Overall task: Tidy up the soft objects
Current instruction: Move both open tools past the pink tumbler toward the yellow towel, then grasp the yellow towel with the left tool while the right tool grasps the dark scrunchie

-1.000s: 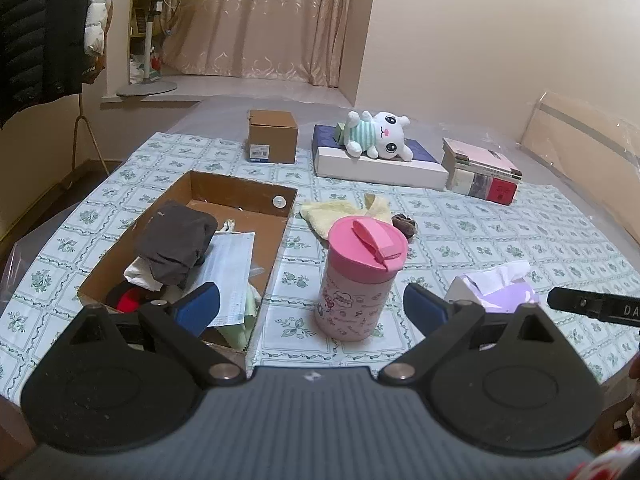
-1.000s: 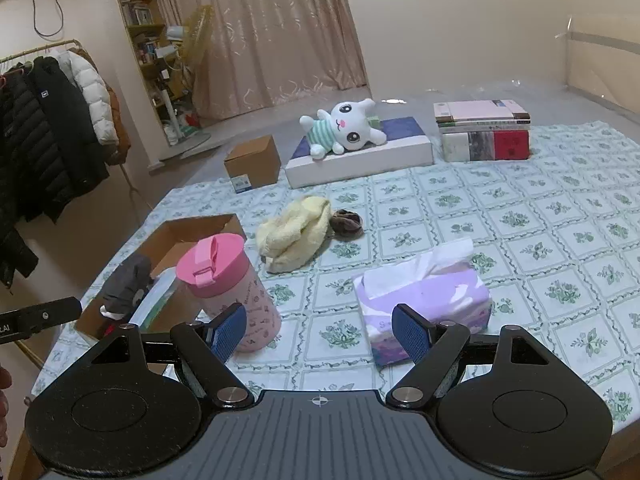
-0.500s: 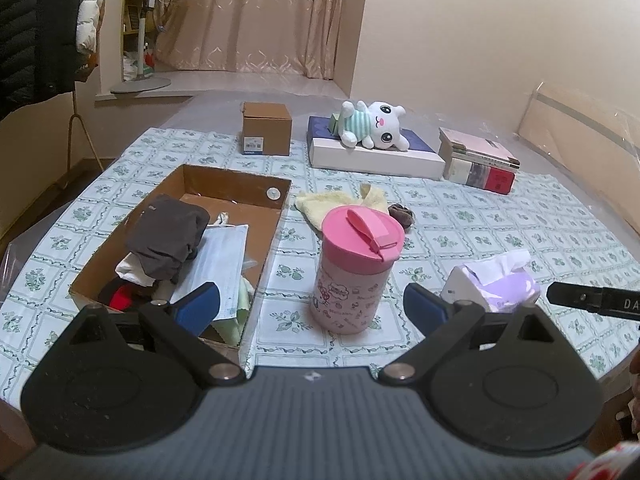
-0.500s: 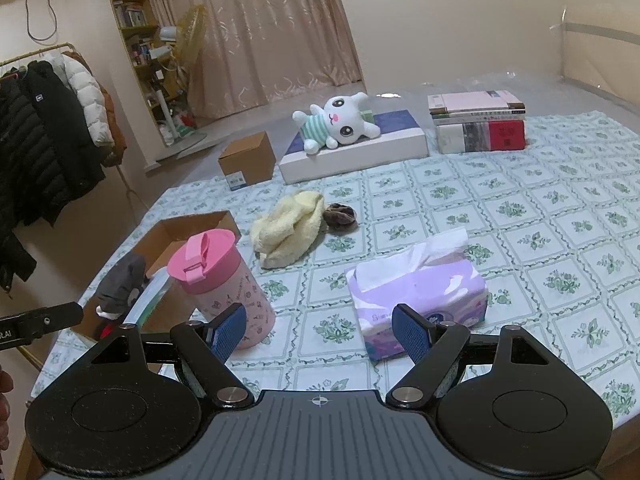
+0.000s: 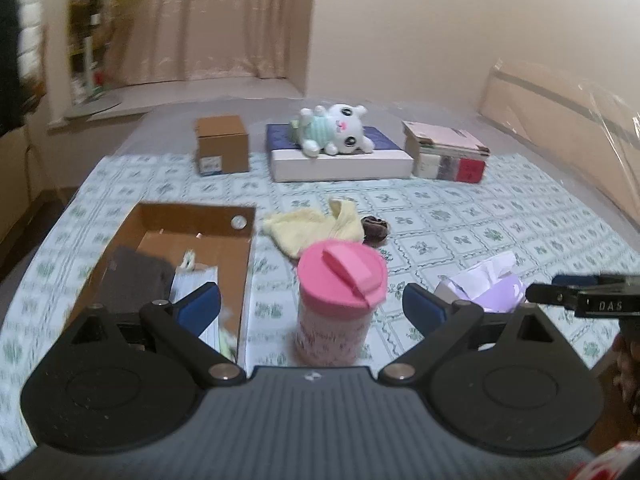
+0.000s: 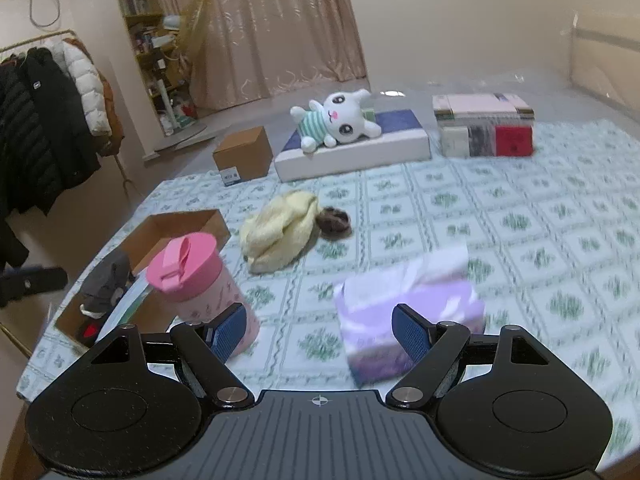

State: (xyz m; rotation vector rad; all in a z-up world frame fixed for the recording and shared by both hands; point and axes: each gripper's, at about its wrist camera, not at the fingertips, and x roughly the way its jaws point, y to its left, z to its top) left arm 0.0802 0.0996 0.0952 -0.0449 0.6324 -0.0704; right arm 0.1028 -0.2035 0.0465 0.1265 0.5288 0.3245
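A yellow cloth [image 5: 312, 230] [image 6: 280, 232] lies crumpled mid-table with a small brown scrunchie [image 5: 375, 227] [image 6: 333, 219] beside it. A white plush bunny [image 5: 334, 132] [image 6: 338, 122] rests on a flat white and blue box at the back. The open cardboard box [image 5: 168, 240] [image 6: 176, 226] at the left holds a dark grey garment [image 5: 134, 280] and papers. My left gripper [image 5: 312, 308] stands open above the near table edge, with the pink cup [image 5: 340, 300] seen between its fingers but beyond them. My right gripper [image 6: 320, 330] is open too, its right finger in front of the purple tissue pack [image 6: 404, 312].
A small closed cardboard box [image 5: 222, 146] and a stack of books [image 5: 446, 152] sit at the back of the table. Coats hang on a rack [image 6: 44, 128] to the left. The right gripper's side shows at the right edge of the left wrist view.
Both grippers have drawn back and shifted a little, so the table objects sit lower and nearer in each view. The jaws of both have kept their width.
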